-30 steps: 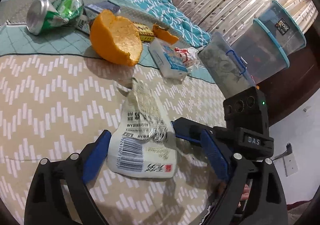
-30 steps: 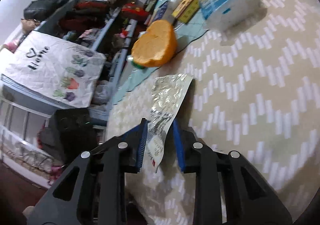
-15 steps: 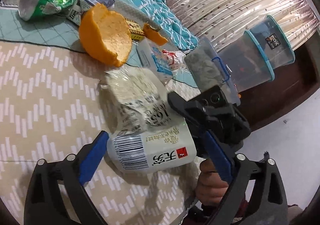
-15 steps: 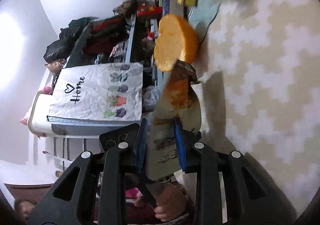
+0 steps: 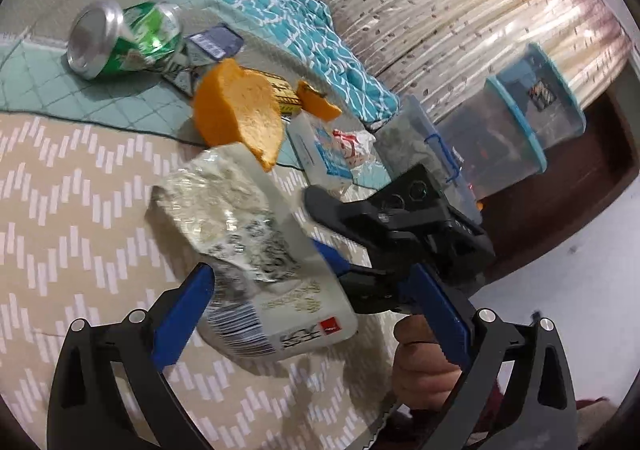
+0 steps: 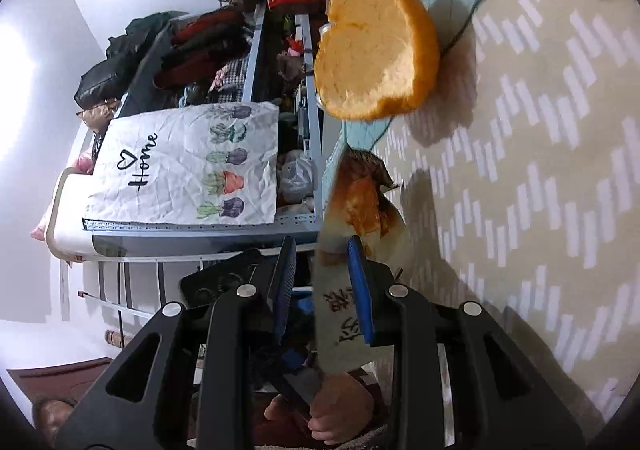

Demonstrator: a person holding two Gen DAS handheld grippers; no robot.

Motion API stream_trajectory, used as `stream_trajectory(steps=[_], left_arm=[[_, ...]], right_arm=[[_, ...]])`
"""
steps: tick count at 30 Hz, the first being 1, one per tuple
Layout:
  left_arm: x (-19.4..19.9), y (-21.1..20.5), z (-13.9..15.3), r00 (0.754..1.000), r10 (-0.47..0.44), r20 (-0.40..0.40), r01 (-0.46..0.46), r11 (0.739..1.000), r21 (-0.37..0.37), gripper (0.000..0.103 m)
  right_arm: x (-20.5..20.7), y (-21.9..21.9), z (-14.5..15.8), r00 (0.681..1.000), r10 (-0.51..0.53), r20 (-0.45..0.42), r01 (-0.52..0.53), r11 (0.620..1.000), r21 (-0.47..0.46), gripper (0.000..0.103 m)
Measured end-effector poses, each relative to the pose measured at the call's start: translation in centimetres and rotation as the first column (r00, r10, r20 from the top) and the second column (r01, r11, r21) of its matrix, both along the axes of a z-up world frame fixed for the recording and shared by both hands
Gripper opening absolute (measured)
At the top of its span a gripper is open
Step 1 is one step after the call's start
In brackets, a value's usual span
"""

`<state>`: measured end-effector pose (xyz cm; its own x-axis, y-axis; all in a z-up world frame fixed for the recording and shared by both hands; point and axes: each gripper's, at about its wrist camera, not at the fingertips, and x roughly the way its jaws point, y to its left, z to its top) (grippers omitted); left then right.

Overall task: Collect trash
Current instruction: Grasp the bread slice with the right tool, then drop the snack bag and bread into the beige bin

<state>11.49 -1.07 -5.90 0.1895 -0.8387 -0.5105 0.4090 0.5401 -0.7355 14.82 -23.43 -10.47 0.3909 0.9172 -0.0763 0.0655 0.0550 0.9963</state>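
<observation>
Several pieces of trash lie on the bed. At far left a crushed green can [image 5: 124, 39] rests on its side on the teal quilt [image 5: 36, 85], with a small dark packet [image 5: 216, 43] just beside it. Next comes a large orange peel [image 5: 240, 113], a smaller peel scrap [image 5: 318, 105] and a blue-and-white tissue pack [image 5: 320, 153]. Nearer, the foil wrapper [image 5: 256, 246] is lifted clear of the zigzag bedspread [image 5: 60, 217], its barcode end lowest. It sits between the spread fingers of the left gripper [image 5: 312, 314] and I cannot tell whether the left pad touches it. To the right, the right gripper [image 5: 352, 270] pinches the wrapper's edge; in its own view the wrapper [image 6: 340, 314] stands edge-on, pressed against its right pad. The wrapper looks light, thin and crinkly, probably slick, so it should flop and could slide from a shallow pinch. A hold well in from the edge, on the flatter printed end, seems safest
</observation>
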Motion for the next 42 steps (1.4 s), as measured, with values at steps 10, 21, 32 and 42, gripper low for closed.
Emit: stream_trajectory(steps=[10, 21, 32, 42], left_arm=[[0.8, 0.1, -0.7, 1.000, -0.006, -0.028, 0.006, 1.000, -0.008, 0.094], [2.4, 2.7, -2.8, 0.993, 0.047, -0.107, -0.047, 0.999, 0.003, 0.021], [1.9, 3.1, -2.0, 0.997, 0.057, -0.052, -0.058, 0.998, -0.003, 0.013], [1.2, 3.3, -1.1, 0.995, 0.084, -0.043, -0.083, 0.996, 0.029, 0.013]], right_arm=[[1.5, 2.4, -0.2, 0.997, 0.074, -0.012, -0.074, 0.997, 0.034, 0.031], [1.7, -0.2, 3.4, 0.993, -0.069, 0.098, 0.090, 0.968, -0.234, 0.034], [4.4, -1.7, 4.7, 0.971, -0.198, 0.131, 0.232, 0.667, -0.708, 0.033], [0.6, -4.8, 3.4, 0.982, -0.142, 0.126, 0.189, 0.731, -0.656, 0.013]])
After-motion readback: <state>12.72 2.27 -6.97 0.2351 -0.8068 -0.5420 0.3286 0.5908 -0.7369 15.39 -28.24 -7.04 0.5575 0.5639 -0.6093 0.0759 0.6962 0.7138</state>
